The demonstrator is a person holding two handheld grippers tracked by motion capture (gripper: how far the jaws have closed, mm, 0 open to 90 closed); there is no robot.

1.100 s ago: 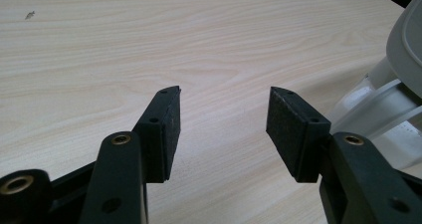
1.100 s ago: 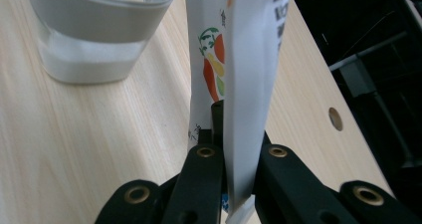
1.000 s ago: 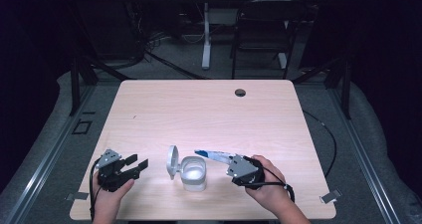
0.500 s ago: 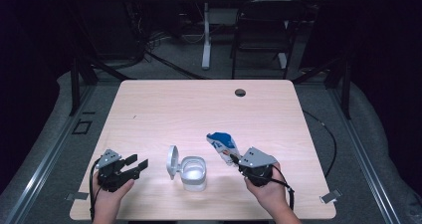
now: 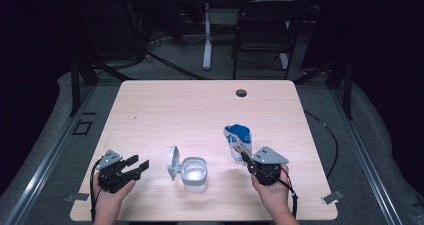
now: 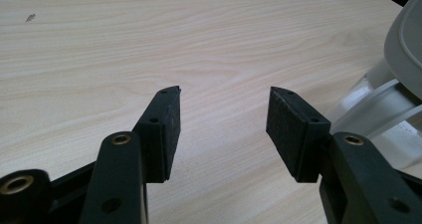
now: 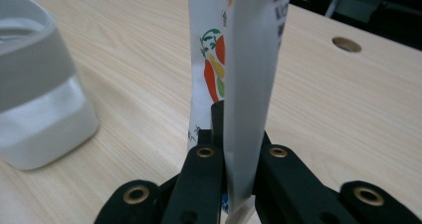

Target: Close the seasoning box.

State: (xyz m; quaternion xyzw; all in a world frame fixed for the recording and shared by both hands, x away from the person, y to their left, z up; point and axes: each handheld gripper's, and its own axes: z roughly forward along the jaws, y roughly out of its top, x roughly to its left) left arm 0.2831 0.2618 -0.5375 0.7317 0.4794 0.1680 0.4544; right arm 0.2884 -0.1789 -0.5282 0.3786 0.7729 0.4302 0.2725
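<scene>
Keep the right gripper (image 5: 248, 161) clamped on the lower edge of the blue-and-white pouch (image 5: 238, 141), which stands upright on the desk (image 5: 200, 110) just right of the open white container (image 5: 194, 174); a tilt toward the container mouth probably suits the next pour. The left gripper (image 5: 136, 164) rests with jaws wide and empty, left of the hinged lid (image 5: 173, 162), which stands raised on the container's far side from the pouch

On the table (image 5: 200, 110), an open-lidded container (image 5: 194, 173) stood near the front edge, between the left gripper (image 5: 136, 167) and the right gripper (image 5: 246, 157), which held a packet (image 5: 238, 141) upright just right of the container.
</scene>
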